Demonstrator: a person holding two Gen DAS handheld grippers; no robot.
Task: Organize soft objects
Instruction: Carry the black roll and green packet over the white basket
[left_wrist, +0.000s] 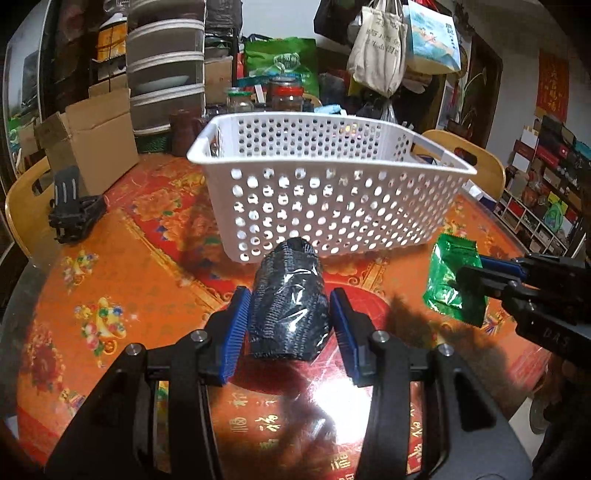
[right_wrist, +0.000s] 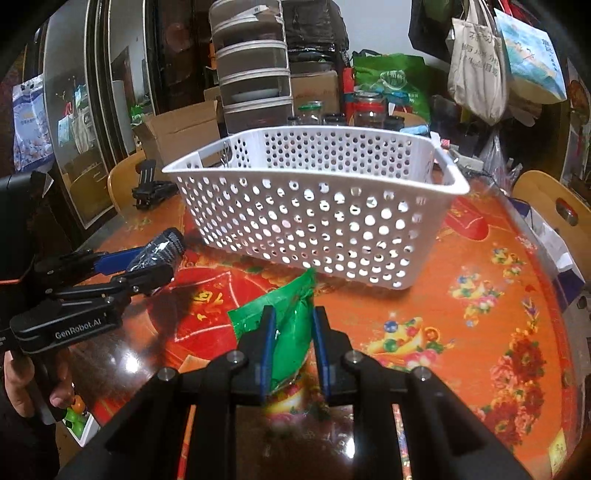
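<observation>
We see a dark knitted roll in clear wrap (left_wrist: 288, 295) and a crinkled green foil packet (right_wrist: 284, 325), both lifted before the empty white perforated basket (left_wrist: 332, 177).

I'm working in a lived-in home dining room: a round table (left_wrist: 110, 258) under a flowered red cloth, wooden chairs (right_wrist: 546, 199), glass jars (left_wrist: 288, 96), cardboard boxes (left_wrist: 92, 144) and tote bags (left_wrist: 376, 51) (hung up high) crowd it.

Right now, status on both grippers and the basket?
Left gripper shut on dark wrapped roll. Right gripper shut on green packet. Both off the table, short of white basket. Nothing in the way.
</observation>
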